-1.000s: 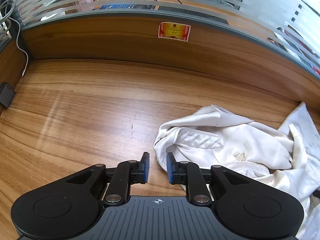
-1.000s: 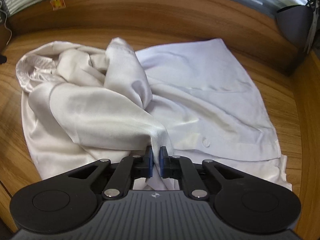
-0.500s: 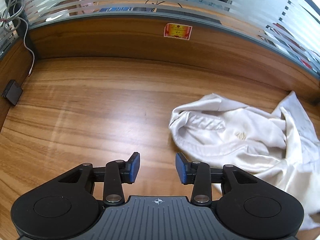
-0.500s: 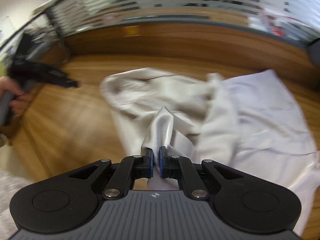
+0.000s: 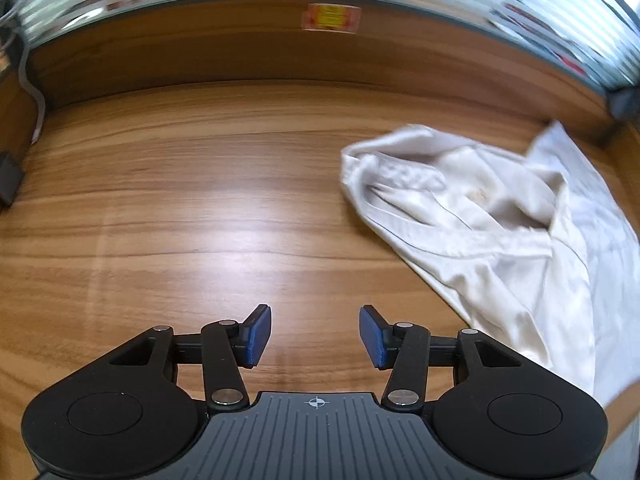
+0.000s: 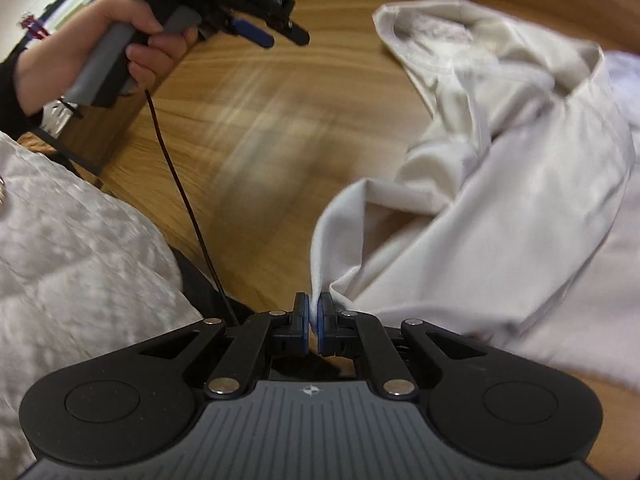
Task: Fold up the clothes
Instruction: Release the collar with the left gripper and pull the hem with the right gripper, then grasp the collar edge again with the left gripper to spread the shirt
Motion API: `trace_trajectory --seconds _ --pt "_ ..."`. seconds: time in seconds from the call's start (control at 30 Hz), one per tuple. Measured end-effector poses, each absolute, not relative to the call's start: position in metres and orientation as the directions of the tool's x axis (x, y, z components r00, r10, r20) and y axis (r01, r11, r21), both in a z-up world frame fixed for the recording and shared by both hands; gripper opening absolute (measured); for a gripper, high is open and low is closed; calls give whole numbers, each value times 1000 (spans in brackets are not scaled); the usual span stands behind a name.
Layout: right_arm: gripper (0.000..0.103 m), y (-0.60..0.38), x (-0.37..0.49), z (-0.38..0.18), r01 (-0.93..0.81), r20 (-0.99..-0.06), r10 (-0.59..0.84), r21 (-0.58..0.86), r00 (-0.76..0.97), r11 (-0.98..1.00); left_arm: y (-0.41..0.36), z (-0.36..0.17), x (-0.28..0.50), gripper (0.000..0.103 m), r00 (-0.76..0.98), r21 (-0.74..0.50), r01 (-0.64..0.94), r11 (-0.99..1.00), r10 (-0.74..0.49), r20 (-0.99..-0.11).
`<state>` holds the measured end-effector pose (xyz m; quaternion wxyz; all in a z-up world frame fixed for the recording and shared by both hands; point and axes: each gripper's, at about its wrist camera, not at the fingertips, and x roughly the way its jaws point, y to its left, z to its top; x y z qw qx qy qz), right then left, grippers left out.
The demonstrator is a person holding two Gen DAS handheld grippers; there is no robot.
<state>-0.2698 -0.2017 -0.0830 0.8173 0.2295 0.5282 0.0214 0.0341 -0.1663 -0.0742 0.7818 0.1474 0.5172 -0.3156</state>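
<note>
A cream satin shirt (image 5: 480, 216) lies rumpled on the right of the wooden table (image 5: 200, 208), its collar turned toward the back wall. My left gripper (image 5: 315, 336) hangs over bare wood to the left of the shirt, its jaws opening with nothing between them. In the right wrist view my right gripper (image 6: 314, 320) is shut on a fold of the shirt (image 6: 500, 184), which rises in a stretched ridge from the pads. The left gripper (image 6: 280, 34) also shows there at top left, held by a hand (image 6: 92, 40).
A raised wooden back panel (image 5: 240, 52) with a red and yellow sticker (image 5: 331, 18) and striped glass above bounds the table. A white cable (image 5: 34, 96) and a black box (image 5: 8, 178) sit at the far left. The person's quilted white garment (image 6: 68, 252) fills the near left.
My left gripper let go of the shirt's edge, opened and drew away to the left. My right gripper kept its hold and pulled the cloth leftward and toward the table's near edge.
</note>
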Motion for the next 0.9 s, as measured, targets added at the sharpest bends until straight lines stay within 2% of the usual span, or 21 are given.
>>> trace_trajectory --seconds 0.07,0.17,0.23,0.47,0.77,0.9 --pt "11 -194 -278 -86 239 -857 267 398 440 886 -172 -75 28 53 251 -100 692 715 -367 -896" --pt "13 -185 -292 -82 277 -853 258 411 454 869 -183 -74 21 58 225 -105 751 651 -403 -887" --pt "20 -184 -301 -73 293 -845 241 412 477 863 -193 -74 19 62 197 -127 786 605 -440 -876" --pt "30 -219 -325 -49 442 -861 80 335 503 832 -234 -82 11 68 131 -143 864 482 -490 -862" --pt "38 -293 -335 -63 646 -868 -138 239 476 725 -288 -108 -4 69 64 -166 870 464 -441 -895" --pt "40 -319 -322 -79 679 -869 -151 248 472 691 -307 -119 -15 69 53 -165 869 467 -419 -906"
